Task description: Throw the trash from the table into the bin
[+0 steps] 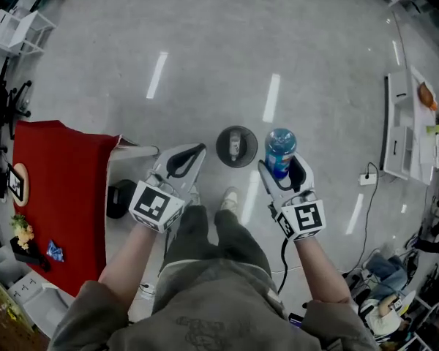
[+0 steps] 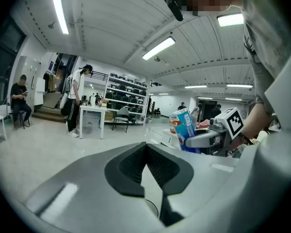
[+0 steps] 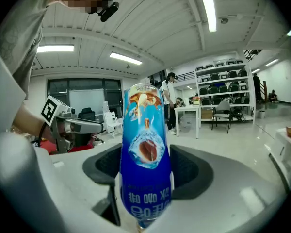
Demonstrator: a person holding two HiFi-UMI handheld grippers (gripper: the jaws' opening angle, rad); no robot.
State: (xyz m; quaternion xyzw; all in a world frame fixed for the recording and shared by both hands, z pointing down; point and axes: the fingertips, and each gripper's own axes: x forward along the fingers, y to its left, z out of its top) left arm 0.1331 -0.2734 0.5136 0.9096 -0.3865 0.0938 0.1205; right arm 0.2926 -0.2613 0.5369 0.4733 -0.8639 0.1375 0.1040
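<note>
My right gripper (image 1: 283,168) is shut on a tall blue drink cup (image 1: 280,150) with a coffee picture, held upright above the floor. In the right gripper view the cup (image 3: 145,154) stands clamped between the two dark pads. A round dark bin (image 1: 236,146) sits on the grey floor just left of the cup, ahead of my feet. My left gripper (image 1: 184,161) is left of the bin, its jaws together with nothing between them. From the left gripper view (image 2: 150,171) the cup (image 2: 184,128) shows in the other gripper. A small blue wrapper (image 1: 54,251) lies on the red table (image 1: 62,189).
The red table stands at the left, with flowers (image 1: 22,234) near its edge. A black object (image 1: 120,198) sits on the floor beside it. A white desk (image 1: 407,126) and a power strip (image 1: 366,179) with its cable are at the right. People stand by a table in the background (image 2: 77,103).
</note>
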